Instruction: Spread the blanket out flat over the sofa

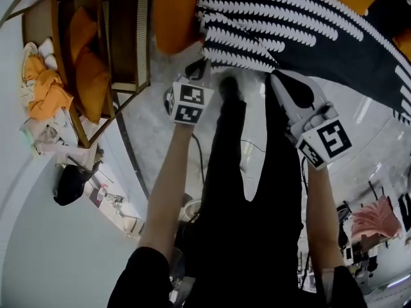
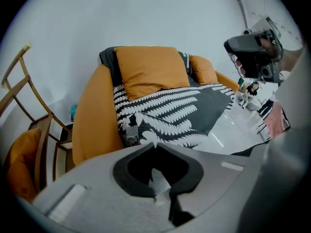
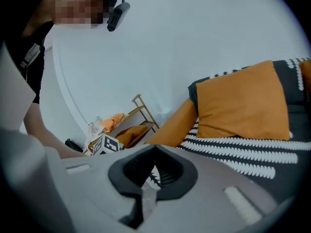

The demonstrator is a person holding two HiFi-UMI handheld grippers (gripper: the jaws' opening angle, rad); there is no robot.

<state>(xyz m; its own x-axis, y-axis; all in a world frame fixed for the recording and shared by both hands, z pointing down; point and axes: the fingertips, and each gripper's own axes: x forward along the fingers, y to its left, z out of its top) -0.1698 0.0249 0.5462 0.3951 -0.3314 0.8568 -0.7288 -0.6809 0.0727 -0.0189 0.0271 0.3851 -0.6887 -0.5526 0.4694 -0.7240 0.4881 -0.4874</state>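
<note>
A dark blanket [image 1: 289, 24] with white fern print lies rumpled over the orange sofa [image 1: 173, 18], its near edge hanging at the seat front. In the left gripper view the blanket [image 2: 184, 110] covers the seat below an orange cushion [image 2: 150, 69]. My left gripper [image 1: 204, 63] is at the blanket's left front corner, jaws closed with patterned cloth showing in the hollow between them [image 2: 156, 144]. My right gripper [image 1: 274, 76] is at the front edge further right, jaws closed too, with fern-print cloth caught between them [image 3: 155, 148].
A wooden cane-sided chair [image 1: 96, 50] holding orange cushions stands left of the sofa, with orange cloth [image 1: 48, 92] and a black bag [image 1: 67, 185] by the wall. I stand on marble floor [image 1: 154, 127]. A clothes rack [image 1: 376, 220] stands at the lower right.
</note>
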